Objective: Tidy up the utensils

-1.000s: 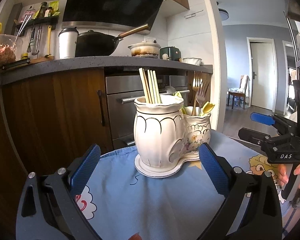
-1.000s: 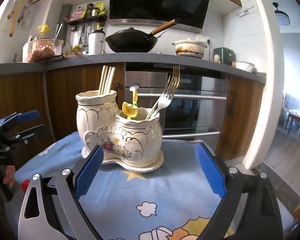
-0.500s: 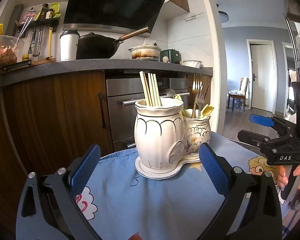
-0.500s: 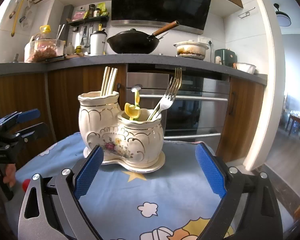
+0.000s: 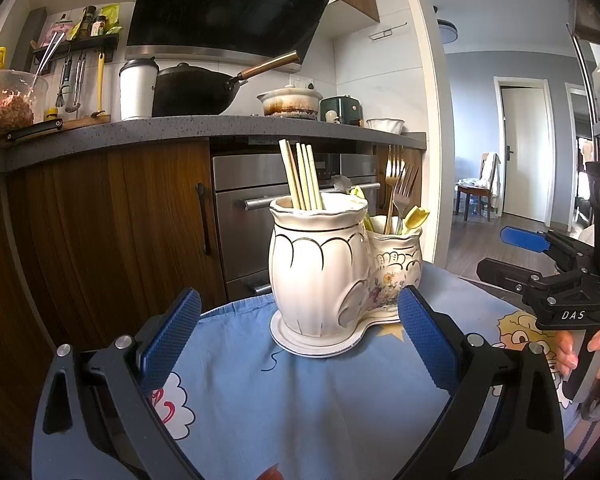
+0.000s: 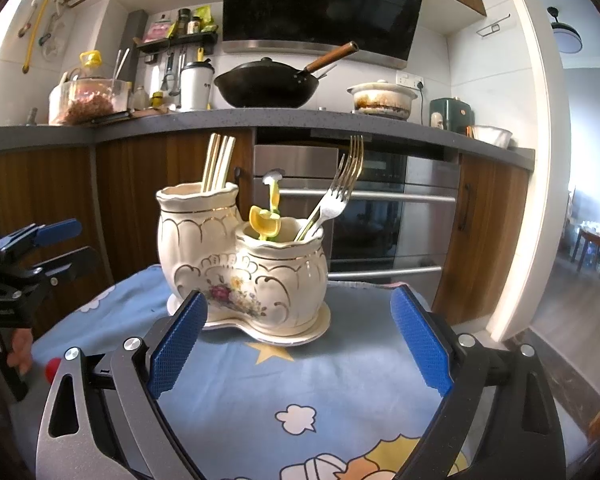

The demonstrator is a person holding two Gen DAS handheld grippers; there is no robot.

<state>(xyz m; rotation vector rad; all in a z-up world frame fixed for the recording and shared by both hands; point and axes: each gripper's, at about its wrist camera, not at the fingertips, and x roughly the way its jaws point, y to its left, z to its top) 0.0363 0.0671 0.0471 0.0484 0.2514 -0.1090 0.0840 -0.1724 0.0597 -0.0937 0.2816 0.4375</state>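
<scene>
A white ceramic double utensil holder point(image 5: 324, 276) point(image 6: 240, 268) stands on a blue cartoon tablecloth point(image 5: 300, 408) point(image 6: 300, 392). Its taller pot holds several chopsticks point(image 5: 302, 176) point(image 6: 218, 162). Its shorter pot holds forks point(image 5: 398, 184) point(image 6: 336, 196) and yellow spoons point(image 5: 416, 216) point(image 6: 265, 220). My left gripper point(image 5: 298, 338) is open and empty, just in front of the holder. My right gripper point(image 6: 298, 338) is open and empty, also just short of it. Each gripper shows in the other's view, the right point(image 5: 540, 256) and the left point(image 6: 40, 244).
Behind the table is a kitchen counter point(image 5: 180, 130) with a black wok point(image 5: 196, 92) point(image 6: 268, 84), a white tumbler point(image 5: 137, 88), a clay pot point(image 6: 382, 98) and a food container point(image 6: 88, 102). An oven point(image 6: 380, 208) sits below. A doorway point(image 5: 524, 148) opens at right.
Both views have lowered and drawn slightly closer to the holder, which now sits higher in frame. Both grippers stay open and empty.
</scene>
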